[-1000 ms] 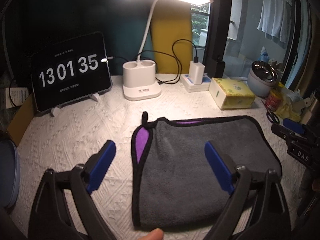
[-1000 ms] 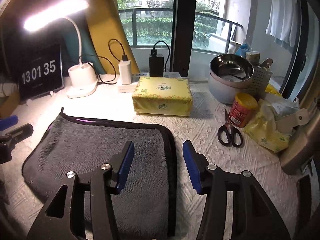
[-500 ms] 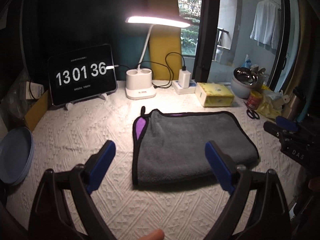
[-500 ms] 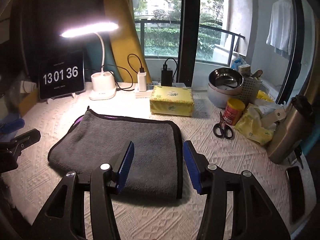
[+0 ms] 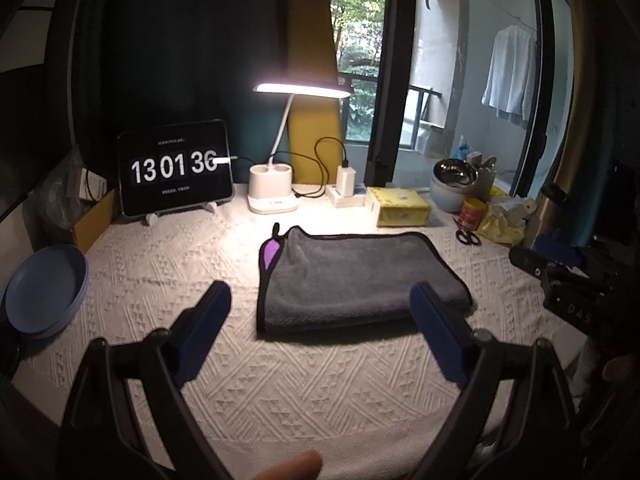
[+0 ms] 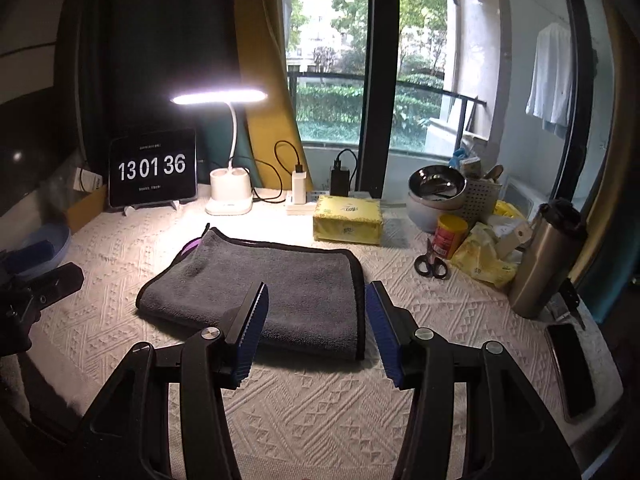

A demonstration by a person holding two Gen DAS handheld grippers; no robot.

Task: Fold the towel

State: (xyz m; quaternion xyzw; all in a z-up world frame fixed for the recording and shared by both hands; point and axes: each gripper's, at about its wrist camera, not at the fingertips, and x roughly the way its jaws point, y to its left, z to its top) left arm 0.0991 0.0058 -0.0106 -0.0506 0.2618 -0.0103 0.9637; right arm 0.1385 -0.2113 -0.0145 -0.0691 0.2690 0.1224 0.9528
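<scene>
Your left gripper (image 5: 320, 320) is spread wide and your right gripper (image 6: 316, 320) is parted less; neither touches anything. The grey towel (image 6: 272, 284) lies folded flat on the white cloth (image 6: 304, 412), a purple corner showing.

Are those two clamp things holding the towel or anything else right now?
Nothing. The left tool and right tool are both open and empty; the towel lies folded on the table.

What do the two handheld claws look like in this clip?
Both match: black angular linkage arms ending in blue finger pads, ridged on the inner faces. The right claw has silver pivot screws on its arms. The left claw looks the same. Seen side-on from the left camera, the right unit's black body bears white lettering reading DAS. No cables or sleeves show.
</scene>
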